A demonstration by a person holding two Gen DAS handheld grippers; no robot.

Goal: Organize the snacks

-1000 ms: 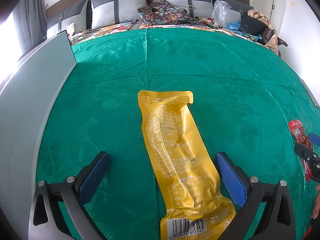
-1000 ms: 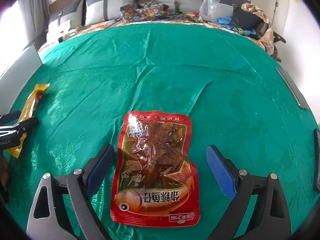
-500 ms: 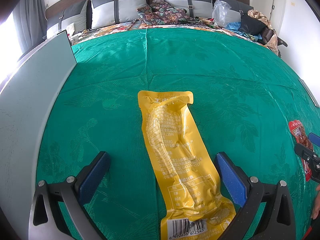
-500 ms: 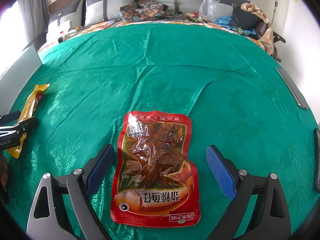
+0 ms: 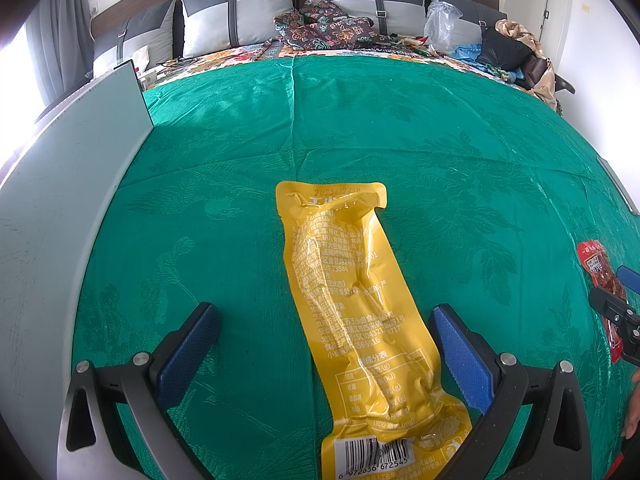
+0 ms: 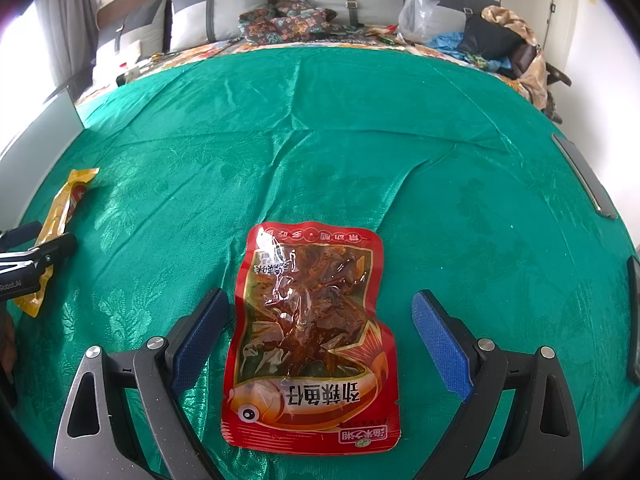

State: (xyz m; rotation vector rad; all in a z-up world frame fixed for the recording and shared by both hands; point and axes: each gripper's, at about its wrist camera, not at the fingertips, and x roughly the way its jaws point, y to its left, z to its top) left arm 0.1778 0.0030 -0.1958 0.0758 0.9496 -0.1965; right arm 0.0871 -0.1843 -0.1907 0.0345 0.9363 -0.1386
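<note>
A long yellow snack pouch (image 5: 352, 312) lies flat on the green cloth (image 5: 360, 132), barcode end nearest me. My left gripper (image 5: 324, 344) stands open astride its near half, blue pads clear of it on both sides. In the right wrist view a red snack pouch (image 6: 312, 332) with a fish picture lies flat between the wide-open fingers of my right gripper (image 6: 320, 332). The yellow pouch (image 6: 60, 216) shows far left there, with the left gripper's black fingers (image 6: 44, 252) over it. The red pouch (image 5: 600, 276) appears at the left wrist view's right edge.
A tall grey-green panel (image 5: 60, 216) stands along the cloth's left side. Pillows (image 5: 240, 16), patterned fabric, a plastic bag (image 5: 440, 24) and clothes lie at the far end. A dark flat bar (image 6: 584, 176) lies at the right edge. Open green cloth stretches beyond both pouches.
</note>
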